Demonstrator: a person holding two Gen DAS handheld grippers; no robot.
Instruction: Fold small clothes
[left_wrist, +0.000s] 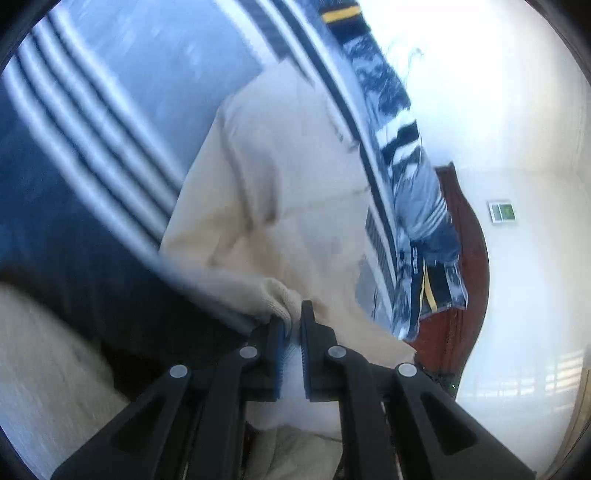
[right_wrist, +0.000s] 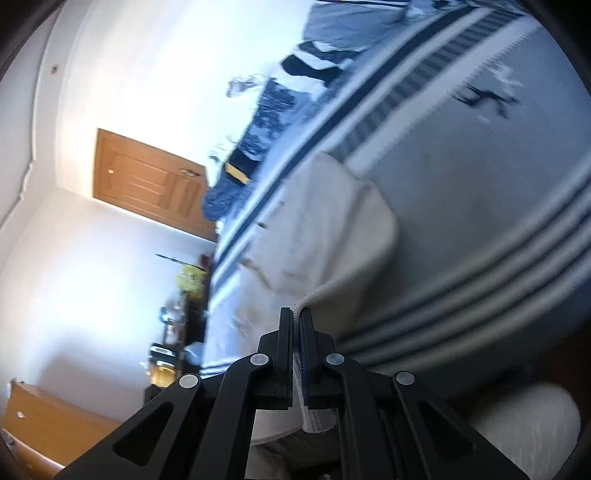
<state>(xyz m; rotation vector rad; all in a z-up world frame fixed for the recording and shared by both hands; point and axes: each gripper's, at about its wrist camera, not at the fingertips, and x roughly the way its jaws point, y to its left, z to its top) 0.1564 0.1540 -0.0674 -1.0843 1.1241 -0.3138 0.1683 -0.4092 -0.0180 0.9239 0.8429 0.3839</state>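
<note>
Cream knitted garment (left_wrist: 280, 192) on striped bed cover (left_wrist: 92, 122) is soft, light; left gripper (left_wrist: 293, 325) and right gripper (right_wrist: 296, 325) clamp its ribbed hem, best hold.

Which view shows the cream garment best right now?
The left wrist view: the cream garment fills the middle of the frame, spread on the striped bedcover. The right wrist view shows the cream garment too, mainly the ribbed edge clamped in the right claw.
</note>
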